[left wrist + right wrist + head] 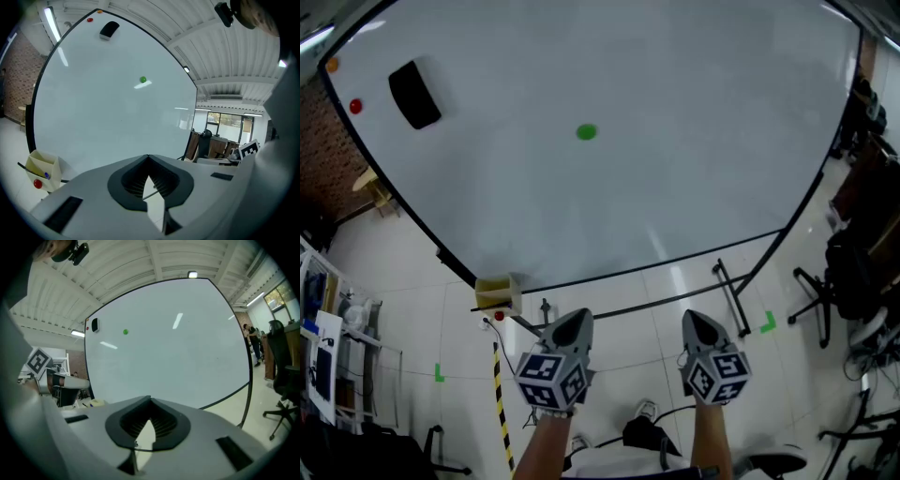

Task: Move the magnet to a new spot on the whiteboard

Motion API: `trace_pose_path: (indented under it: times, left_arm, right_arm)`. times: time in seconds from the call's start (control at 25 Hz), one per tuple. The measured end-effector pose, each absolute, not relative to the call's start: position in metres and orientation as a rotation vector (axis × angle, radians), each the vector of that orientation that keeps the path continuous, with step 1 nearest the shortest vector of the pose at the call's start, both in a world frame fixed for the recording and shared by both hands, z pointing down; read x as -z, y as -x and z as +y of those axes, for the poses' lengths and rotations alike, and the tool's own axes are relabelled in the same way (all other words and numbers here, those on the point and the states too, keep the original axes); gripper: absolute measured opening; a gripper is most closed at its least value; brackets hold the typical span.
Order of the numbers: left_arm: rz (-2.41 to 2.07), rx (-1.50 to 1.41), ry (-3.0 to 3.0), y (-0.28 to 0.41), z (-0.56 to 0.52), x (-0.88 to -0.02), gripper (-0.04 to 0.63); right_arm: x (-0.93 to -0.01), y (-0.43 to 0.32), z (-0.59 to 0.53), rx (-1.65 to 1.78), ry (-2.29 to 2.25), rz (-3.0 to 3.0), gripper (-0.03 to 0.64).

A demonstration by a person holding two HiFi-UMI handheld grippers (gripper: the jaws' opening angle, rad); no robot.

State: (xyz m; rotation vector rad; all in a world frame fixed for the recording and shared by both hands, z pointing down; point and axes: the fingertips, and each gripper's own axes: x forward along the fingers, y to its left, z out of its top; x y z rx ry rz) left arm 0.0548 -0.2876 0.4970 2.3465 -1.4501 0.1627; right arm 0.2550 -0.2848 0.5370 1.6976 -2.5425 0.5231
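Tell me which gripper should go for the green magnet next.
Left, probably. The green magnet sits almost straight ahead of the left gripper; the right gripper is further to the side. Both are shut, empty and short of the whiteboard.

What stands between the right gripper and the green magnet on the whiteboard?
Nothing visible does. The right gripper hangs below the lower edge of the whiteboard, and only bare board lies between it and the green magnet. The black eraser and the red magnet sit far off at the upper left.

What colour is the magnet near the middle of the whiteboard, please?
The magnet is green; it shows most clearly in the head view.
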Motion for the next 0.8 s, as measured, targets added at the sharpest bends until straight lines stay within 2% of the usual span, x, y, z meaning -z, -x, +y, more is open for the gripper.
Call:
trace_pose_path:
  times: [0.24, 0.6, 0.8]
  left_arm:
    - [-1.431, -0.156, -2.349, -0.015, -0.243, -0.51, -0.002]
    - [-1.409, -0.1, -2.362, 0.109, -0.139, -0.513, -0.002]
    - [-1.325, -0.084, -2.397, 0.135, -0.101, -0.504, -0.002]
  right_arm:
    - [-0.547, -0.2, -0.239, -0.52, -1.663, -2.535, -0.002]
    - [-0.523, -0.072, -0.122, -0.369, -1.657, -2.491, -0.002]
    - [-0.507, -0.029, -0.075, -0.332, -1.678, -2.452, -0.002]
